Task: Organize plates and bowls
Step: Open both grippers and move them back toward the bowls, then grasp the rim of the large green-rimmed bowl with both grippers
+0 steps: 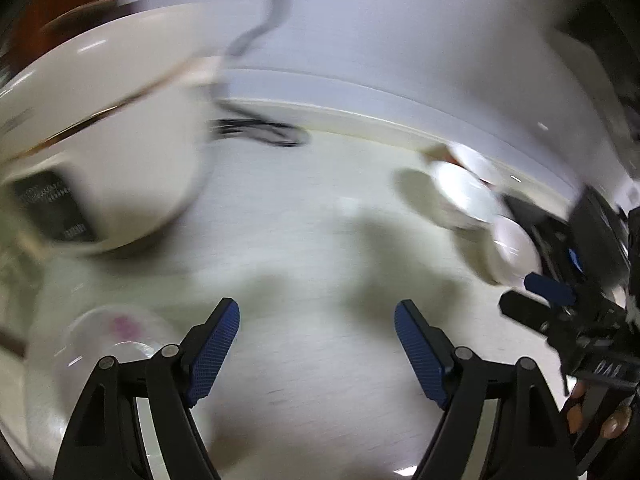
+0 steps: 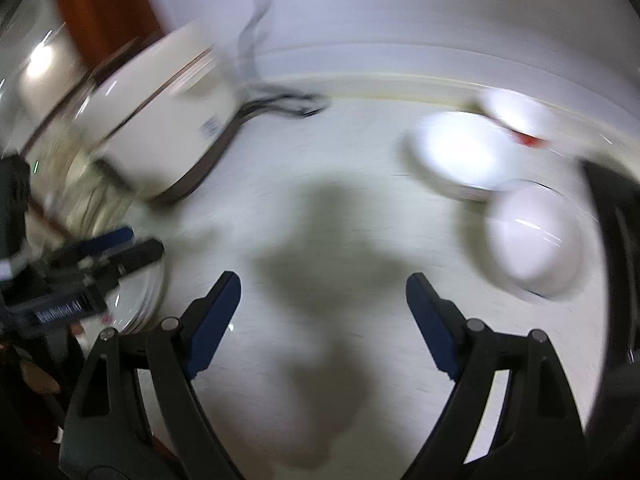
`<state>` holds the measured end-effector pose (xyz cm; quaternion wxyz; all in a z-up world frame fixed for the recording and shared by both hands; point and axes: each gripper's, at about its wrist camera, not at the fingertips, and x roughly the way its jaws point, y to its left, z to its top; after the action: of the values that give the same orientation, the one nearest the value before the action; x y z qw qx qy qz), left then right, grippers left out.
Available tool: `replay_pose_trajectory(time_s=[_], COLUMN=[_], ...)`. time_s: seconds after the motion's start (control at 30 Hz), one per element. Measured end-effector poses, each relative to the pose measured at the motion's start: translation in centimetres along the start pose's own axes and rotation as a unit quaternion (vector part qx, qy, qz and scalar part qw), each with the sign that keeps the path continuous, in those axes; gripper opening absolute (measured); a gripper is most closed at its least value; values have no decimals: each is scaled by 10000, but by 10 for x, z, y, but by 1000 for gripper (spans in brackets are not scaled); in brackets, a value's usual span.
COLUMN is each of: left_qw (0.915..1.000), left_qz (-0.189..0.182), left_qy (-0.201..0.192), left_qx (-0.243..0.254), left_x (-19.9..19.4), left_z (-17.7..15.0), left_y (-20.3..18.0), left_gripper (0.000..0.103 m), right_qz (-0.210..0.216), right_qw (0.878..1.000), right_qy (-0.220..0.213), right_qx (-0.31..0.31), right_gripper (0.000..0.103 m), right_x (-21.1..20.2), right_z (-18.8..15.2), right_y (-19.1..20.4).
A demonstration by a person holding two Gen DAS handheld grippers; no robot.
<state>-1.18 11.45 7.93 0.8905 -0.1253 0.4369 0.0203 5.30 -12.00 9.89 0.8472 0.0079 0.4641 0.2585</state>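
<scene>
Both views are blurred. My left gripper hangs open over the pale countertop with nothing between its blue pads. A clear glass dish with a pink mark lies just left of it. Two white bowls sit at the right, near my right gripper. In the right wrist view my right gripper is open and empty above the counter. White bowls lie to its upper right, a third behind them. My left gripper is over the glass dish.
A large white appliance with a dark cord stands at the back left. A white wall runs along the counter's far edge. A dark object borders the right side. A person's fingers hold the right gripper.
</scene>
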Motion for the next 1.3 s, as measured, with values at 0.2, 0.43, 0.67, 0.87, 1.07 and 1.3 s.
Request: replay_pose_trajectory(time_s=[0.2,0.43,0.67,0.87,1.07,1.3], left_qw=[9935,9853,9811,9821,9826,9835], left_qz=[-996,-1356,-1472,-1252,-1071,-1137], left_qy=[457,986,1254,1386,1504,1404], left_qx=[305,341,-50,-233,-189,124], left_x=[41,92,121,149,169,176], left_z=[23,39,49,52,50,49], left_y=[-71,-135,-156,-158,-159,-167], left_gripper=[81,81,81,77,54,40], right_qz=[-215,-754,-597,-390,-341,-224], right_qw=[9955,9833,9728,9625,9619,9604], right_qy=[-691,-324,186,504,738,974], right_qx=[611,1624,2232,2636,2610,2602], right_gripper=[86,86,78,62,51,27], right_x=[-51,-53,-13,19,44,63], right_z=[-11,-16,-3,0,6,4], right_y=[-70,-137,-170,-185,-184,-183])
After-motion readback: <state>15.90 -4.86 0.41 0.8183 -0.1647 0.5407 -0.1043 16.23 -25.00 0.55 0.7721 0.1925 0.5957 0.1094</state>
